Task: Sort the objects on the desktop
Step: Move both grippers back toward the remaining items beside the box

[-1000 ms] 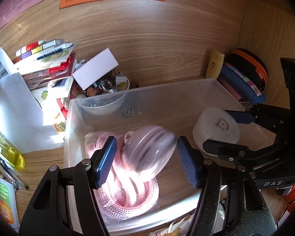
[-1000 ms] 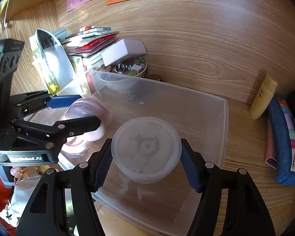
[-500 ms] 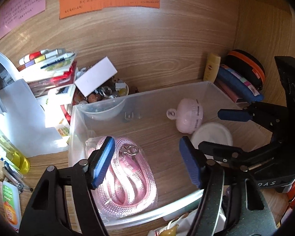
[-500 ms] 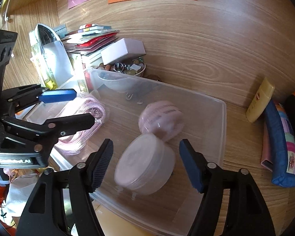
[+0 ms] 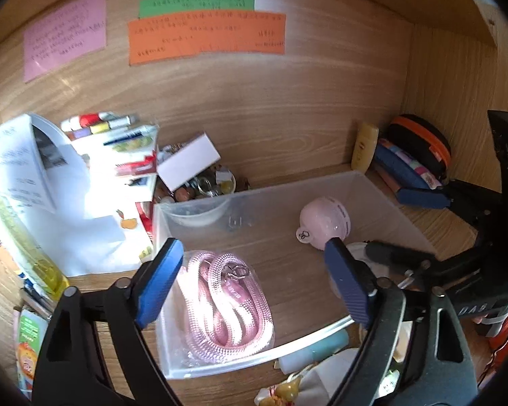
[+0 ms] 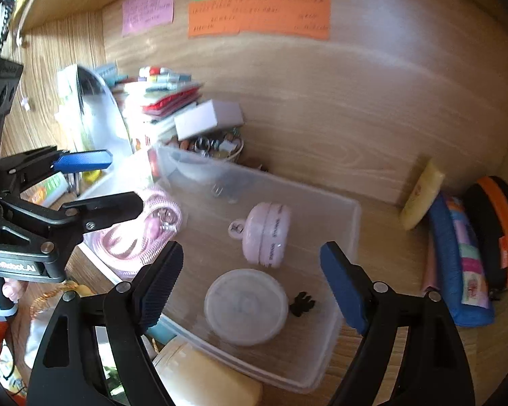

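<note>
Clear bin (image 6: 350,223) on our desk holds pink case (image 6: 269,233), white tub (image 6: 245,306) just in front, pink rope (image 5: 225,301) at its left end, our left gripper (image 5: 254,287) and right gripper (image 6: 250,286) above it, jaws just opened wide, nothing between the pads.

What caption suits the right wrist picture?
Open right tongs above a clear bin holding a pink case, white jar and pink cord.

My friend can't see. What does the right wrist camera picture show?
The open right gripper hangs above a clear plastic bin on a wooden desk. Inside the bin lie a round white lidded tub, a small pink round gadget, a tiny black clip and a coiled pink rope. At the left is the open left gripper; both jaws have just been opening.
</note>
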Available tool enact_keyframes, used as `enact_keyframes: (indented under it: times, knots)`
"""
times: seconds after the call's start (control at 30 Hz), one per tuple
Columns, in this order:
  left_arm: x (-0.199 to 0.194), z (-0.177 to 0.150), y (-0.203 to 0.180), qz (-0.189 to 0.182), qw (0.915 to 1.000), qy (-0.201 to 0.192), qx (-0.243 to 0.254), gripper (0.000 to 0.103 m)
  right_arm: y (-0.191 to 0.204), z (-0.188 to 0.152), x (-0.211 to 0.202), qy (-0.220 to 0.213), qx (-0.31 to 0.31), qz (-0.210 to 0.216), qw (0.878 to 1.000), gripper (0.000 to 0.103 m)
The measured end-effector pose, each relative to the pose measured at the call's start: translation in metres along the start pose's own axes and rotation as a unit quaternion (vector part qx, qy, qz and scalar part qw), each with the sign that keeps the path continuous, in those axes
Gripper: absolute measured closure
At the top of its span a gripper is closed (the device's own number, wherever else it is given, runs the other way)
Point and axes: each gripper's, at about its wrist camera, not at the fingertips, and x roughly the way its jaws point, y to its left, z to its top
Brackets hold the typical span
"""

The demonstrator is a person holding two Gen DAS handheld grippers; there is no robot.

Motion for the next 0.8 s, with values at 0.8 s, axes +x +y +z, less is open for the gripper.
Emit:
enact_keyframes:
  times: [0.8]
  knots:
    - [-0.11,-0.047,-0.007,0.03,0.9974,-0.065,0.004,0.003,0.01,-0.058,-0.108,-0.066,0.024,-0.031,0.997,0.009]
